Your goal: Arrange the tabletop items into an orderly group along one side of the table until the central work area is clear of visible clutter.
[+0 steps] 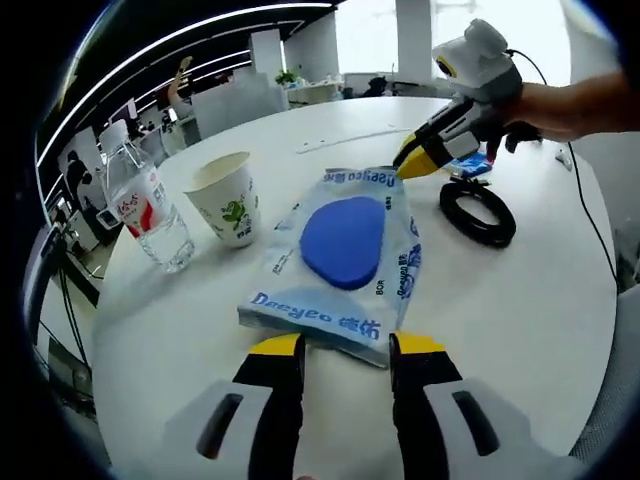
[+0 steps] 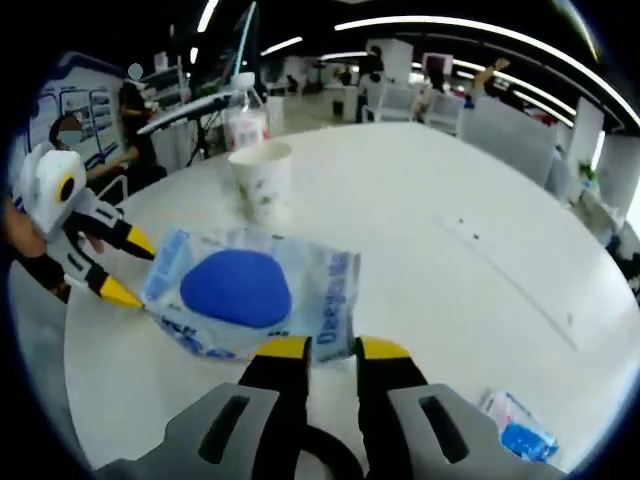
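Both grippers sit at opposite ends of the wipes pack (image 1: 345,262) mid-counter (image 1: 520,320): left hand-held gripper (image 1: 345,347) released, right hand-held gripper (image 2: 322,348) released too. Paper cup (image 1: 227,199) and water bottle (image 1: 148,204) stand nearer the counter edge.

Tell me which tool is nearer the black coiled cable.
Right. The right tool sits just beside the black coiled cable, at the far edge of the clear plastic wipes packet with the blue oval. The left tool is at the packet's opposite edge, farther away.

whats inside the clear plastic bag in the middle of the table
A blue rounded pad-like item shows through the clear bag. What it is, and anything beneath it, is hidden.
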Demonstrator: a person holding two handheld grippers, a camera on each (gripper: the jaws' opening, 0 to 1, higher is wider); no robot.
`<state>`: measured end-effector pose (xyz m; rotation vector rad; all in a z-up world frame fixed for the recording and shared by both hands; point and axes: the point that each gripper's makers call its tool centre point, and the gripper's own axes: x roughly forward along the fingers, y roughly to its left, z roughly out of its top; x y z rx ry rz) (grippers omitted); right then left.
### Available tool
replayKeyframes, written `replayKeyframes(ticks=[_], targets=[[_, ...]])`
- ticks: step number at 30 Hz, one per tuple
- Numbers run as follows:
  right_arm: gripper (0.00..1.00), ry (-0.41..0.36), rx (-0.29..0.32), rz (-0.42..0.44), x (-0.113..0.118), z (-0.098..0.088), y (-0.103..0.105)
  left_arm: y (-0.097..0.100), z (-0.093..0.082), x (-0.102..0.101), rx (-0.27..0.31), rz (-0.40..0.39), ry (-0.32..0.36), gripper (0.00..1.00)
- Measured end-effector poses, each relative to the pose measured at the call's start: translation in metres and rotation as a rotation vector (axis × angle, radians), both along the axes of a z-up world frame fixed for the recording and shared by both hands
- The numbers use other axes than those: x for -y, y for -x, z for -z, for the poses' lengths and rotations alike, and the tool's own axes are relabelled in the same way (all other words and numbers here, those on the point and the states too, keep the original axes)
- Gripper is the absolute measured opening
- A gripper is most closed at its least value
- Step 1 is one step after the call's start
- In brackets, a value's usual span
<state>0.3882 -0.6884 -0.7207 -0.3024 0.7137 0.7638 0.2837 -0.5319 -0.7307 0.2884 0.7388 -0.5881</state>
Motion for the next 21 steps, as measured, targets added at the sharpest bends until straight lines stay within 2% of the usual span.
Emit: replayKeyframes(ticks=[3, 7, 9, 13, 15, 17, 21], targets=[[0.12, 0.011, -0.007, 0.004, -0.001, 0.004, -0.001, 0.0, 0.001, -0.001, -0.005, 0.002, -0.001, 0.32], [0.02, 0.036, -0.014, 0.019, 0.006, 0.008, 0.0, -0.001, 0.003, -0.002, -0.017, 0.001, 0.003, 0.3], [0.01, -0.005, -0.039, 0.05, 0.006, 0.006, 0.004, -0.002, 0.004, -0.003, -0.016, -0.004, 0.005, 0.3], [0.0, 0.007, -0.036, 0.051, 0.012, 0.008, 0.013, -0.005, 0.004, -0.002, -0.019, -0.002, 0.005, 0.29], [0.0, 0.013, -0.04, 0.058, 0.015, 0.008, 0.017, -0.009, 0.003, -0.001, -0.023, -0.021, 0.009, 0.28], [0.0, -0.018, -0.07, 0.111, 0.018, 0.008, 0.022, -0.012, 0.003, -0.001, -0.034, -0.053, 0.021, 0.27], [0.0, -0.019, -0.072, 0.113, 0.022, 0.008, 0.028, -0.016, 0.004, 0.001, -0.065, -0.111, 0.051, 0.24]])
